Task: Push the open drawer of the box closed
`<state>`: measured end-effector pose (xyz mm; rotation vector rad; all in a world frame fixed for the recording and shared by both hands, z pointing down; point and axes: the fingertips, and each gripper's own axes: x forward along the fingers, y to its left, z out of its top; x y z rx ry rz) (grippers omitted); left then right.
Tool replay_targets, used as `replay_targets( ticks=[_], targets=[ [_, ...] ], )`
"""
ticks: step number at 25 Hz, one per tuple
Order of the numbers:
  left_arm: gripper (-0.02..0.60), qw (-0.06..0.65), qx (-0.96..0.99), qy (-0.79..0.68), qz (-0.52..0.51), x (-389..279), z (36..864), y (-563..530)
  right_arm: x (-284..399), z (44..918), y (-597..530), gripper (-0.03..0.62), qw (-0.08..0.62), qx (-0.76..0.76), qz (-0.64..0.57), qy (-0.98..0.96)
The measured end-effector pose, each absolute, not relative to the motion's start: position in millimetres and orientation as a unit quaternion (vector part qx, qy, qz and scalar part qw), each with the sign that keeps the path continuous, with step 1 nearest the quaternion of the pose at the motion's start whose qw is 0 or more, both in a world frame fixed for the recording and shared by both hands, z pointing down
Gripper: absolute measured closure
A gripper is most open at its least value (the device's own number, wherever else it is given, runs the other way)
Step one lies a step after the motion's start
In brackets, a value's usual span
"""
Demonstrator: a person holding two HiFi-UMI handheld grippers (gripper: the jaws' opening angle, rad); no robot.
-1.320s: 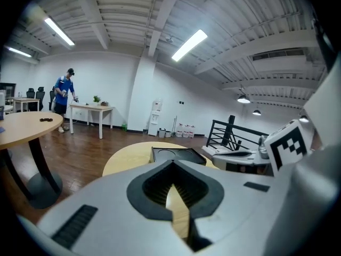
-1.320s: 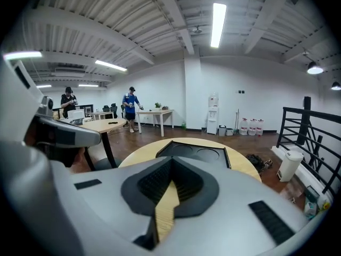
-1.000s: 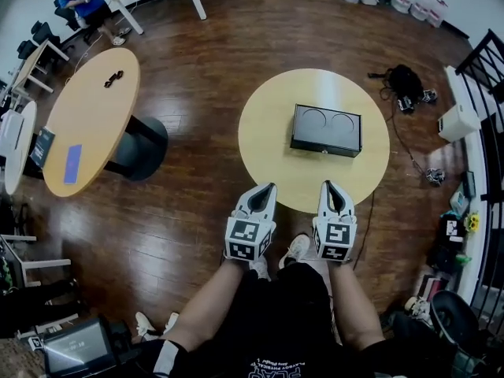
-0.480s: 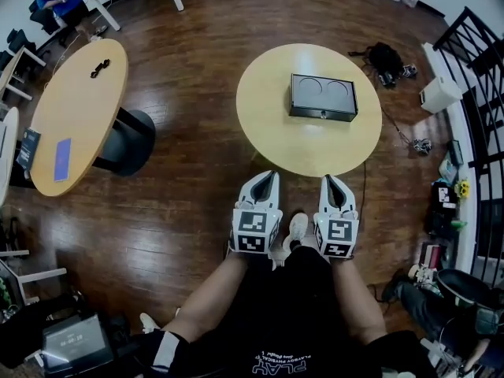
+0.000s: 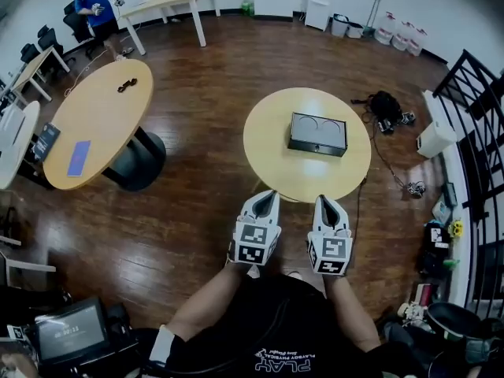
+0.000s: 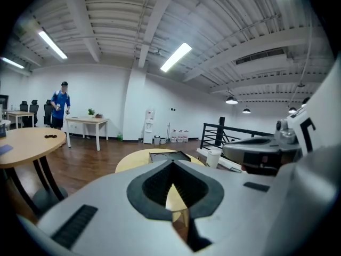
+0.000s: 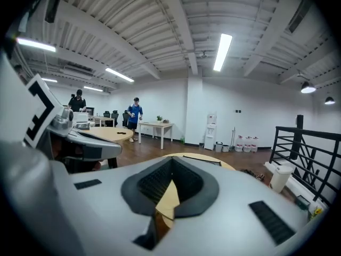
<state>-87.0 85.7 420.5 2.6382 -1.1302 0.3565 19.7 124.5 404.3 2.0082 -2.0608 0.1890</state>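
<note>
Box (image 5: pixel 317 134) is sitting mid-worktop (image 5: pixel 276 157), front face toward the person, well apart from both grippers. How far its drawer (image 5: pixel 316 147) is standing out is too small to tell. Judging it rigid and light, so a shove may be sliding the whole box; best pressing flat on the drawer front, centred. Left gripper (image 5: pixel 263 198) and right gripper (image 5: pixel 324 202) are hovering side by side off the near rim, pointing forward, all 4 fingers pressed together, pinching nothing

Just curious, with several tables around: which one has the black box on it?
The round table in the middle of the room carries the black box. The longer oval table to its left holds only a few small flat items.
</note>
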Motion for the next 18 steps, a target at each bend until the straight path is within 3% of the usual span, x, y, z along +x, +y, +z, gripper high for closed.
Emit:
replay_targets(
  ticks=[18],
  targets=[
    [0.584, 0.089, 0.898, -0.411, 0.128, -76, 407, 105, 49, 398, 145, 0.589, 0.100, 0.693, 0.062, -0.711]
  ],
)
